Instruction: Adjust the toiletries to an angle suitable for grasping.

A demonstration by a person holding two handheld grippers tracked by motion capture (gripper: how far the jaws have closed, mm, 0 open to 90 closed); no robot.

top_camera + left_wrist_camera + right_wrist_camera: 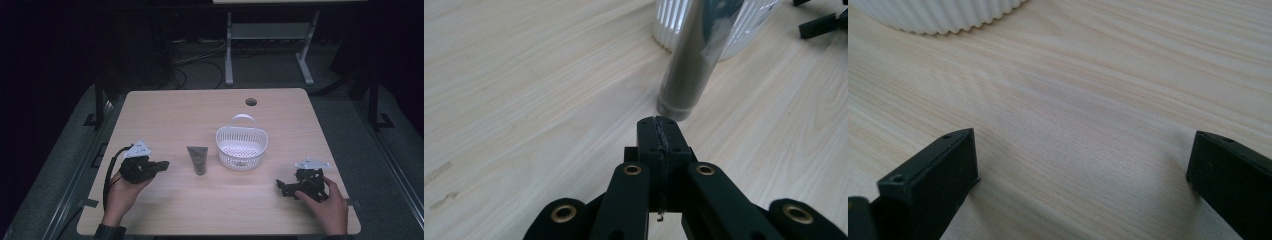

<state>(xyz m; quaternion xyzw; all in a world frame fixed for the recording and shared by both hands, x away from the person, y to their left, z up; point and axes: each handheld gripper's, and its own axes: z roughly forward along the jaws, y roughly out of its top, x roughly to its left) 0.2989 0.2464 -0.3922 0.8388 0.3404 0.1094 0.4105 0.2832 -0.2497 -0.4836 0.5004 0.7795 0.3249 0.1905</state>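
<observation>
Approach step. Left gripper (pixel 161 164), fingers pressed together on nothing, points at the dark grey plastic squeeze tube (pixel 198 160) lying on the wooden tabletop (pixel 165 115) just beside the white ribbed plastic basket (pixel 241 146). Right gripper (pixel 281 186) rests spread wide, empty. Next move, likely: spread the left fingers, straddle the tube.

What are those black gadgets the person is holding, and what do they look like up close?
They are hand-held grippers. The left gripper is matte black, with two flat jaws on black link arms studded with round brass-coloured rivets. A grey three-cornered plate sits on top and a black cable loops from it. The right gripper is alike, with its own grey plate. A dark sleeve cuff shows at the left wrist.
</observation>
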